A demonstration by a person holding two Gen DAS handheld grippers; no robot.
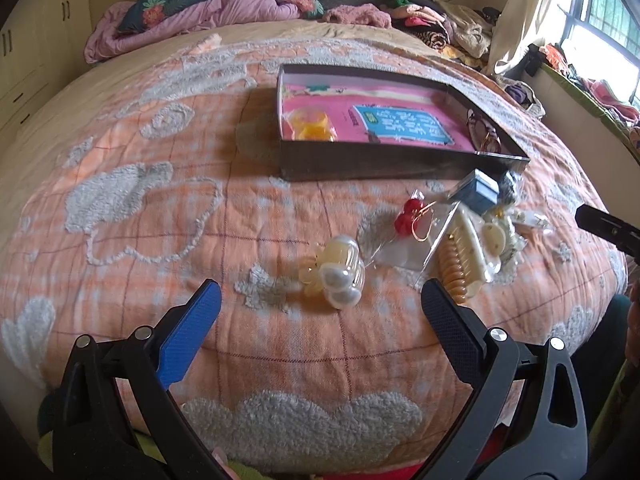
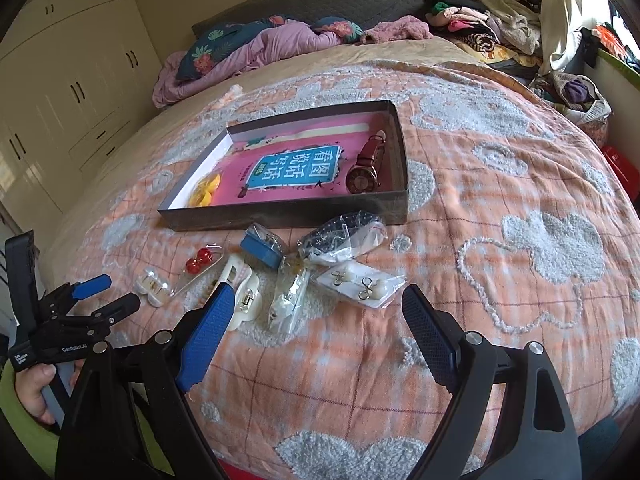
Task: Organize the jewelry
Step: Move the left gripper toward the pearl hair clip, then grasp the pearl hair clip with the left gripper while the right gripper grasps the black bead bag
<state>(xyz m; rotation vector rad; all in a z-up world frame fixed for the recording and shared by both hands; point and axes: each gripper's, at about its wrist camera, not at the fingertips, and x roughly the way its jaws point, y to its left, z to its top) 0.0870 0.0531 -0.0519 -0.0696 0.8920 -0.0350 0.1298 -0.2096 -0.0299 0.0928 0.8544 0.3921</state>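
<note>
Hovering over the bed's near edge, left gripper (image 1: 320, 300) with jaws spread wide, nothing between the pads; right gripper (image 2: 318, 300) likewise spread and empty. Just ahead of the left jaws: pearl hair clip (image 1: 340, 276) loose on the quilt (image 1: 160, 208). Beyond it, red earrings (image 1: 406, 220) in a clear packet. Ahead of the right jaws: bagged pearl earrings (image 2: 362, 282), a cream claw clip (image 2: 244, 296), a small blue box (image 2: 260, 250) (all clustered, some overlapping). Further toward the bed's middle, a shallow dark box (image 2: 280, 216) holds a pink book, a brown-strapped watch (image 2: 366, 170) at its right end, yellow item at its left.
</note>
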